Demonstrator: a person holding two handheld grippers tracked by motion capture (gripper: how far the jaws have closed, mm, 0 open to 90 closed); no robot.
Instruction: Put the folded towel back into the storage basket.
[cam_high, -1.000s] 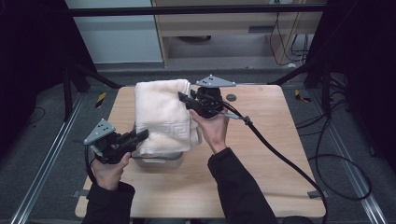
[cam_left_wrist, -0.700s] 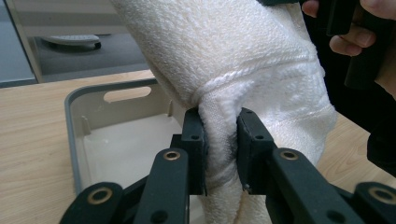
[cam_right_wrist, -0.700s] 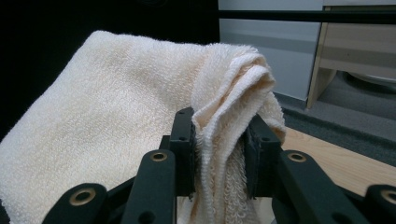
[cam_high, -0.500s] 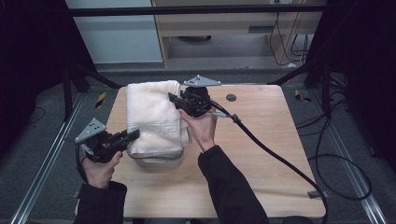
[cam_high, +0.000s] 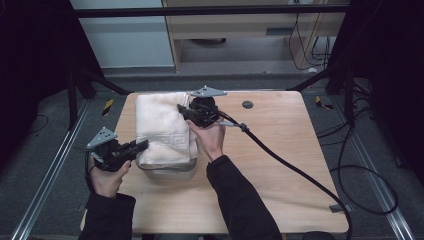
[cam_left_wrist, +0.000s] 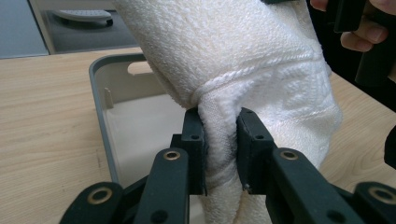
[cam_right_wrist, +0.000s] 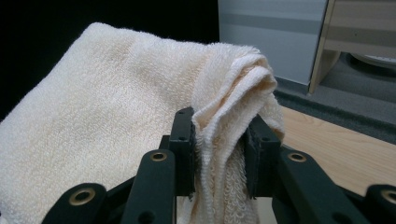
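High view: towel (cam_high: 162, 127) draped over a grey bin (cam_high: 170, 167) on the table (cam_high: 280, 165), pinched between the left gripper (cam_high: 142, 145) at its near edge and the right gripper (cam_high: 182, 110) at its far corner, both clamped on cloth.

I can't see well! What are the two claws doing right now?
Left claw: closed on the towel.
Right claw: closed on the towel too.

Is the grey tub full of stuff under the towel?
No, in the left gripper view the grey tub looks bare inside, with the towel held above it.
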